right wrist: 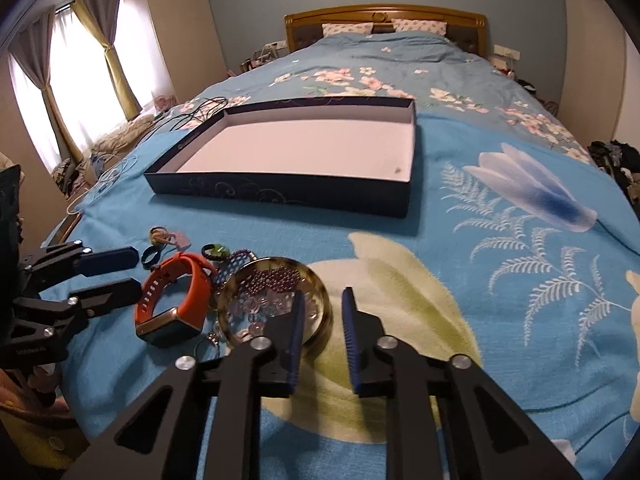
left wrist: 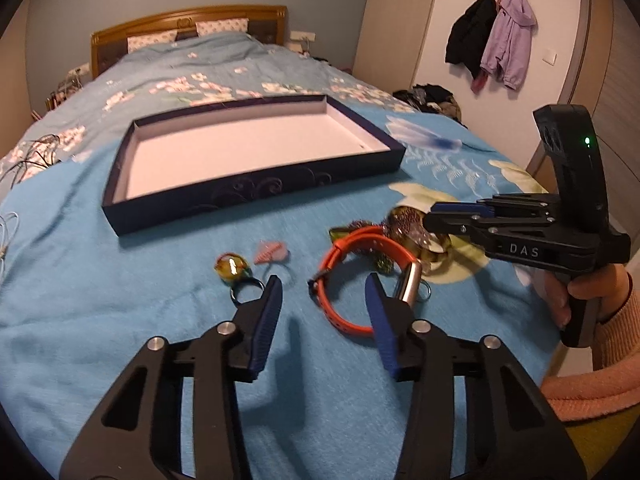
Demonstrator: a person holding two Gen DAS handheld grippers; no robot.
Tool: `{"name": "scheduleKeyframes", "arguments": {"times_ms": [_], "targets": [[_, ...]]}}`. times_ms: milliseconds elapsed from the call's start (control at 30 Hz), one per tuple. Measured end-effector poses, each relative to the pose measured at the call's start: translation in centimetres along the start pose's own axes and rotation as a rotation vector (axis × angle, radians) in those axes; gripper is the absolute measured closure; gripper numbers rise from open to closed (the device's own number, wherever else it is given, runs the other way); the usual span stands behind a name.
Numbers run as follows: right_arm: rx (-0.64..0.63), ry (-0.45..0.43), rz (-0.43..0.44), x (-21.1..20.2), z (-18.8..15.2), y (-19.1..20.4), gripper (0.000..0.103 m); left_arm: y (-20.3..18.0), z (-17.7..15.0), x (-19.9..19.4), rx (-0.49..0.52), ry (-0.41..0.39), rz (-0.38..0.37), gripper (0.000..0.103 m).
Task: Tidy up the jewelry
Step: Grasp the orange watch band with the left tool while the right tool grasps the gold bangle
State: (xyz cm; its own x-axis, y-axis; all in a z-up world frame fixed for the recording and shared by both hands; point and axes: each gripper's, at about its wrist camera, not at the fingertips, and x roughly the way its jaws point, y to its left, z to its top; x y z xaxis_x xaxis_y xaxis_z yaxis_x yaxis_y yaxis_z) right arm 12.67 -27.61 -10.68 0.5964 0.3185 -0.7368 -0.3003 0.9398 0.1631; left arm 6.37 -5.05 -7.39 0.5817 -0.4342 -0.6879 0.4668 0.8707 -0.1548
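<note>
1. Blue-padded fingers of the left gripper (left wrist: 324,292) stand wide apart just above the bedspread (left wrist: 80,280), holding nothing — the watch (left wrist: 352,276) lies between and just beyond the tips.
2. Taking the watch as landmark: it lies on its side with its orange strap curled into a loop and its metal case (left wrist: 408,284) toward the right finger.
3. Left of the watch sit a ring with an amber stone (left wrist: 231,266) and a small pink piece (left wrist: 270,254), near each other.
4. Right of the watch, touching or almost so, is a round gold dish (right wrist: 320,300) of purple and clear beads (right wrist: 272,280); more beaded pieces are heaped between dish and watch.
5. The right gripper (right wrist: 322,308) is parted too, empty — one finger over the dish's rim, the other over the bedspread beside it.
6. Beyond the watch, well apart, lies a shallow dark-blue box (left wrist: 256,188) with a white floor, open side up.
7. A hand (left wrist: 592,292) in a pink sleeve holds the right gripper's handle.
</note>
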Motion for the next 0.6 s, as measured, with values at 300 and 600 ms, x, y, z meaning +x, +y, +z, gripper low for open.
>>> {"name": "scheduleKeyframes", "arguments": {"times_ms": [300, 600], "targets": [[0.034, 0.019, 0.019, 0.5, 0.4, -0.5, 0.084, 1.1, 0.3, 1.6, -0.062, 0.101, -0.076, 0.073], [0.056, -0.001, 0.045, 0.2, 0.5, -1.1, 0.099, 0.8, 1.0, 1.8, -0.033, 0.127, -0.058, 0.093]]}}
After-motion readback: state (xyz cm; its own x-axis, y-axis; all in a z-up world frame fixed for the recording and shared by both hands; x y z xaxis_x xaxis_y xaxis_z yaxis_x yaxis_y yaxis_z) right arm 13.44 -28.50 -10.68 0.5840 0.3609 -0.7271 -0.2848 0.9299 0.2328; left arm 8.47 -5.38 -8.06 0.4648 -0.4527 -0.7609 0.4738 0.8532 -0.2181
